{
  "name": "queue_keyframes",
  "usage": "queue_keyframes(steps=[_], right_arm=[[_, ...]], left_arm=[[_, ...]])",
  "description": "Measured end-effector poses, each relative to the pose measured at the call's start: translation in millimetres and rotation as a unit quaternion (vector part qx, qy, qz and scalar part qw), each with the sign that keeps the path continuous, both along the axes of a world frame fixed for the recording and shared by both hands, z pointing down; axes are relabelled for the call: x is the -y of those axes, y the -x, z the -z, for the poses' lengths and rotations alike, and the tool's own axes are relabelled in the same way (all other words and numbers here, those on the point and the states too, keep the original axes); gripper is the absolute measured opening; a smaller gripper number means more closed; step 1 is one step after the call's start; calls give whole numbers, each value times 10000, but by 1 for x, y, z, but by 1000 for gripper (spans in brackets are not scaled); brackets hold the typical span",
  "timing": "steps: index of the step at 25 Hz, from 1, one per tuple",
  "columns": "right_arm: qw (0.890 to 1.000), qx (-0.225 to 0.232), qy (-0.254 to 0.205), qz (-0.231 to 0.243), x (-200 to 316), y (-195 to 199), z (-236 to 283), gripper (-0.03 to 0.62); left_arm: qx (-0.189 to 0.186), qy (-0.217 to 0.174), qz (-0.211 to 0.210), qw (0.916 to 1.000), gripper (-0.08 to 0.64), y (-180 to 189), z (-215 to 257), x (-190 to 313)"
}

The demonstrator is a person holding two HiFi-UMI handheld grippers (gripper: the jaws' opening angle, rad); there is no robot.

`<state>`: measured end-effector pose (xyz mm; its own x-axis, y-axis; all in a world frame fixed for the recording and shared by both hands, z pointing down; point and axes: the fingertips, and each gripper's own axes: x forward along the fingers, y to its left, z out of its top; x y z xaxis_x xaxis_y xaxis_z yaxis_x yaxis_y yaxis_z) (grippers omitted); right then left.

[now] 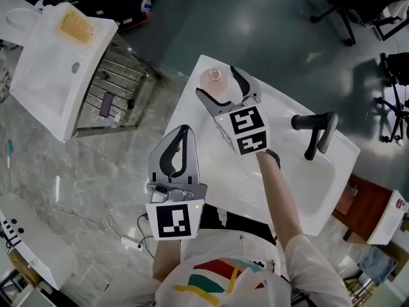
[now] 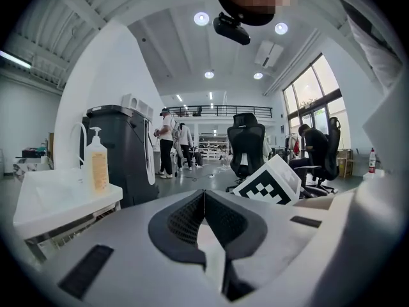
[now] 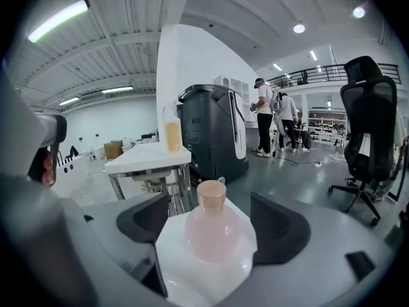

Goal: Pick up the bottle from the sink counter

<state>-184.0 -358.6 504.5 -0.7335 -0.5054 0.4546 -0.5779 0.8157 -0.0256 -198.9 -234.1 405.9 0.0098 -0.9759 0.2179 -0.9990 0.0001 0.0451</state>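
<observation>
A pale pink, round-bodied bottle (image 1: 214, 80) with a matching cap stands upright on the far corner of the white sink counter (image 1: 255, 171). My right gripper (image 1: 217, 83) is open around it, one jaw on each side. In the right gripper view the bottle (image 3: 211, 232) sits between the dark pads (image 3: 144, 219), with a gap on both sides and no contact. My left gripper (image 1: 182, 133) hangs off the counter's left edge, shut and empty. Its pads (image 2: 185, 216) meet in the left gripper view.
A black faucet (image 1: 314, 130) stands by the basin (image 1: 323, 184) on the right. A second white sink (image 1: 51, 62) on a metal rack (image 1: 118, 88) is at the upper left, with a soap dispenser (image 2: 97, 165) on it. Office chairs (image 1: 339, 5) stand beyond, a grey bin (image 3: 214, 130) ahead.
</observation>
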Motion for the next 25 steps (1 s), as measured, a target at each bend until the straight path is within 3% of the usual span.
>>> queue_keyframes(steps=[14, 19, 25], right_arm=[[9987, -285, 414, 98, 13, 13, -55, 387], [9983, -434, 384, 89, 13, 13, -60, 387], [9974, -660, 276, -54, 15, 15, -62, 387]], left_arm=[[-111, 276, 302, 9991, 18, 18, -34, -3], [-245, 248, 366, 9987, 18, 19, -36, -2], [-129, 261, 413, 9987, 18, 20, -36, -1]])
